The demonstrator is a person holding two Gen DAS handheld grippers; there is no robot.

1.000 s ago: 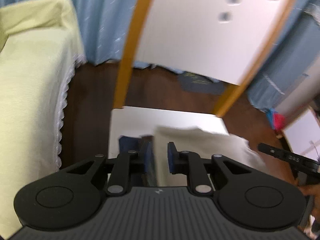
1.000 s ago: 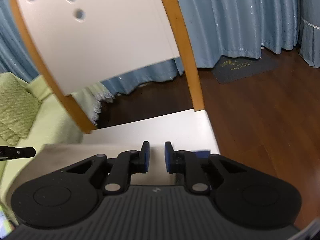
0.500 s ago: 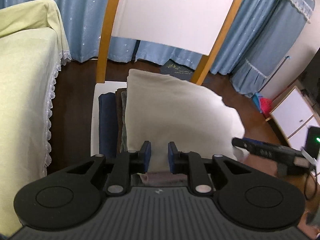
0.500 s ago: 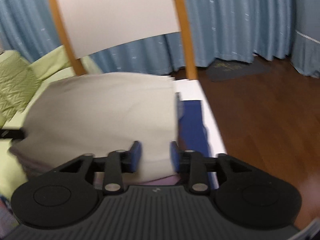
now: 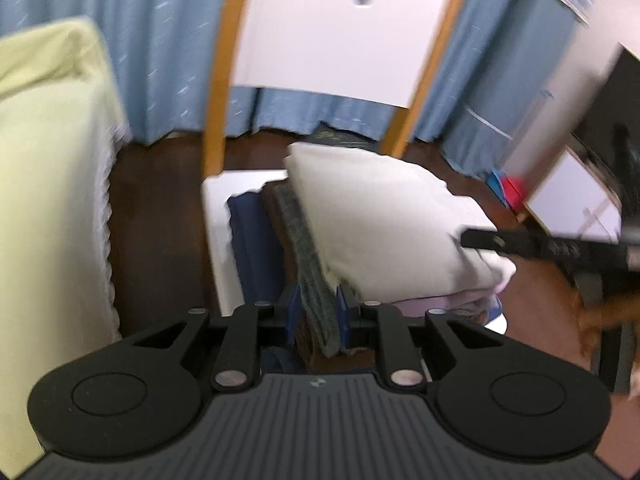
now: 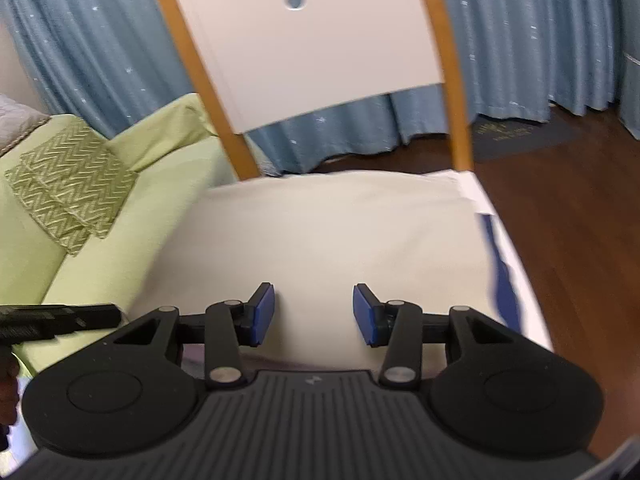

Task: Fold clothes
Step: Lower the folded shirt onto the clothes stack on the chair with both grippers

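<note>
- We've got the cream cloth [image 6: 320, 240] lying folded on top of a stack on the chair seat [image 5: 216, 216], with a navy piece [image 5: 256, 248] and a grey one [image 5: 308, 264] poking out under it on one side.
- Our left gripper [image 5: 318, 316] has its jaws narrow, and the grey edge sits right between the pads. Looks pinched, so if we pull away now we'd probably drag that layer out and tip the pile.
- Our right gripper [image 6: 314, 314] has just been opening. Its jaws stand fairly wide over the cream cloth with nothing clamped between them.
- The near corner of the stack hangs past the seat edge in the left view, so a nudge there could slide the lot to the floor [image 6: 580, 220].
- Both views are a bit smeared, so we can't tell how square the fold really is.
</note>
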